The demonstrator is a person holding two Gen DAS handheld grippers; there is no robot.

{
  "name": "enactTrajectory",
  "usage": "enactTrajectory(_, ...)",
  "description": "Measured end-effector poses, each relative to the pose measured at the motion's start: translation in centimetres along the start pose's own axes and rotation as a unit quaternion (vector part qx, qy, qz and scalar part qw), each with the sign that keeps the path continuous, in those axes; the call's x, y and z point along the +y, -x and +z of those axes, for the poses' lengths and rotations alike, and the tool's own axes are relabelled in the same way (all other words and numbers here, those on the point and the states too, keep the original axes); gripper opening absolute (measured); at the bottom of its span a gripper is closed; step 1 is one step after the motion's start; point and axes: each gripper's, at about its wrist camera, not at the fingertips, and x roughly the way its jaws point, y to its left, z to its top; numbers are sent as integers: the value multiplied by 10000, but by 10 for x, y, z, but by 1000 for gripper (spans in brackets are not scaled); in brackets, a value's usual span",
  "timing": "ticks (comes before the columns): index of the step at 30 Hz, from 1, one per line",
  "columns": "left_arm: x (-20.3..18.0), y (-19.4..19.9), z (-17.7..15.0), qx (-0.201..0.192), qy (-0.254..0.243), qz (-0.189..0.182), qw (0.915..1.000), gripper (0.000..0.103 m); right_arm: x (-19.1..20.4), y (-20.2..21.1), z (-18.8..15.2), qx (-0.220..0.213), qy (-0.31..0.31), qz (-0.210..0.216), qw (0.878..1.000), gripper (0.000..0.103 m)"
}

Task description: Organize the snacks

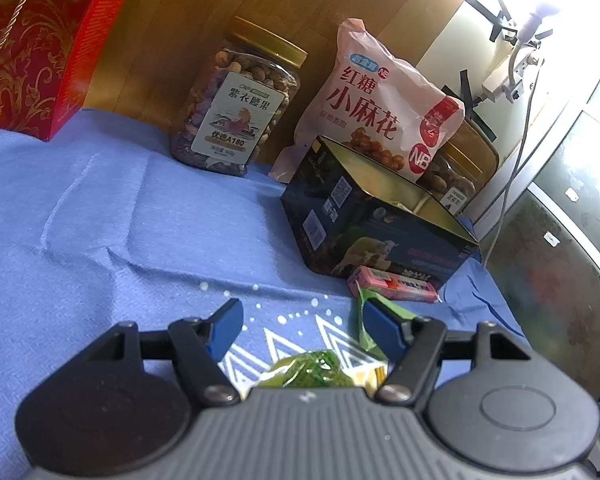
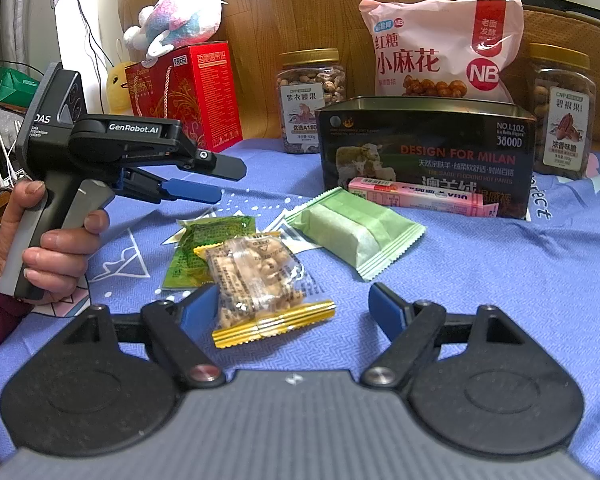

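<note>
Both tools hang spread and empty: right tool [image 2: 290, 304] nearest the clear nut packet [image 2: 256, 276], left tool [image 1: 300, 326] beside it (nothing packed yet); next, pinch it for the far black tin [image 2: 424, 152].

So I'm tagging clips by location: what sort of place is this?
Probably a home room: a blue patterned cloth over the surface, a plush toy on a red gift box, snack jars against a wooden panel.

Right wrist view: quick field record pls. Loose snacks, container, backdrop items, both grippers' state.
loose snacks: clear nut packet, dark green packet, light green wafer pack, pink bar
container: open dark tin, behind the snacks
backdrop: two nut jars, pink bag, red gift box
left gripper: open, empty, held above the cloth
right gripper: open, fingers flanking the nut packet, not pressing
</note>
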Motion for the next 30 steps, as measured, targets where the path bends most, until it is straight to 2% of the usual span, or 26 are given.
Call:
enactTrajectory(20,-4,0,0,50,-148,-143,9998,68,1,-2,0,33,54,-3,10000,83)
enactTrajectory(26,-16,2,-4,107,-418,-581,9974,68,3,-3,-1,67,30,-85,9999,83)
enactTrajectory(30,-20,4,-5,223,-403,-966,9943,68,3,-3,-1,76,16,-200,9998,83)
